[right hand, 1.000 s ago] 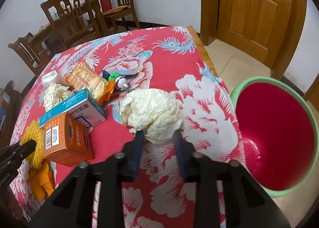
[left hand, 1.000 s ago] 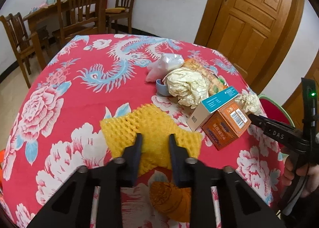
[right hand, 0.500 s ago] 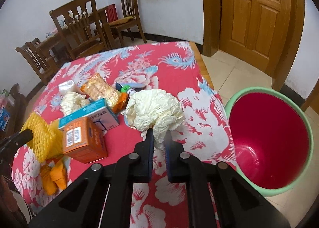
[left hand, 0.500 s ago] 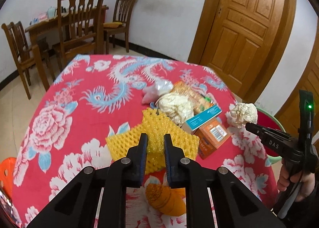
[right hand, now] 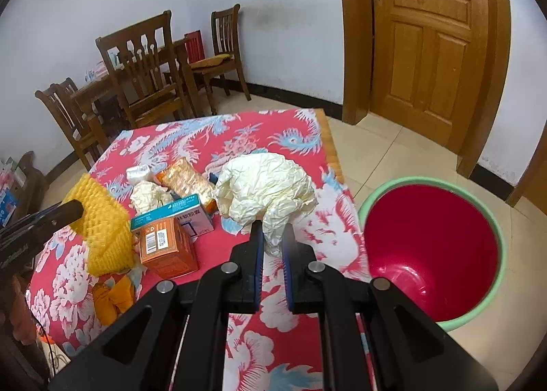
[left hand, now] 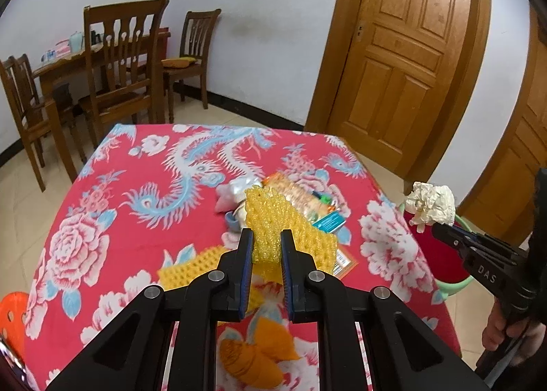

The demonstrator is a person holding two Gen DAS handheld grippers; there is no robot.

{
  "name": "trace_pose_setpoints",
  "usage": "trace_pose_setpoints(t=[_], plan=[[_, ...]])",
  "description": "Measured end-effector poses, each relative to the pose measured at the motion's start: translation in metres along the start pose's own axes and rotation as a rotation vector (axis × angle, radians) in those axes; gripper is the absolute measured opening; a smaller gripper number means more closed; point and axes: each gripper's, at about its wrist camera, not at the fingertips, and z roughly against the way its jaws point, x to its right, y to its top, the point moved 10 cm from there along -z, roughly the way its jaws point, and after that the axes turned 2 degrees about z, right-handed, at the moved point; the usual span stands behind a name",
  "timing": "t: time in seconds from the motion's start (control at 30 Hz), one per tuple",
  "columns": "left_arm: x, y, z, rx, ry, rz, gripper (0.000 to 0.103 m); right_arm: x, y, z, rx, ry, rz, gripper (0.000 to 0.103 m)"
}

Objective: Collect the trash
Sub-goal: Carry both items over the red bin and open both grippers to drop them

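Note:
My left gripper (left hand: 266,240) is shut on a yellow foam fruit net (left hand: 273,220) and holds it lifted above the table; the net also shows in the right wrist view (right hand: 102,223). My right gripper (right hand: 273,237) is shut on a crumpled cream paper ball (right hand: 263,185), raised above the table's right side; the ball also shows in the left wrist view (left hand: 432,201). The red bin with a green rim (right hand: 430,254) stands on the floor right of the table.
On the red flowered tablecloth (left hand: 119,220) lie an orange box (right hand: 167,247), a teal-white box (right hand: 174,213), a snack packet (right hand: 186,179), another paper wad (right hand: 148,196), orange wrappers (left hand: 253,353) and a second yellow net (left hand: 195,268). Wooden chairs (left hand: 123,73) stand behind.
Both grippers closed on their items and rose: the left lifted the yellow net off the table, the right lifted the paper ball toward the bin side.

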Motion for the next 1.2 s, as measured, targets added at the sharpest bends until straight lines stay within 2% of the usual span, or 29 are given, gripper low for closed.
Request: trace_pose_setpoints(t=[0.57,0.87,1.2], plan=[[0.07,0.024,-0.02,0.015,-0.07,-0.081,0.015,0.056,0.003,0.027,0.045,-0.075,-0.056,0.012],[0.124,0.028,-0.041,-0.002,-0.11,-0.146,0.015,0.095,-0.005,0.028,0.034,-0.109,-0.113,0.012],[0.188,0.017,-0.073,-0.044,-0.157,-0.22,0.015,0.142,-0.024,0.019,-0.005,-0.143,-0.193,0.012]])
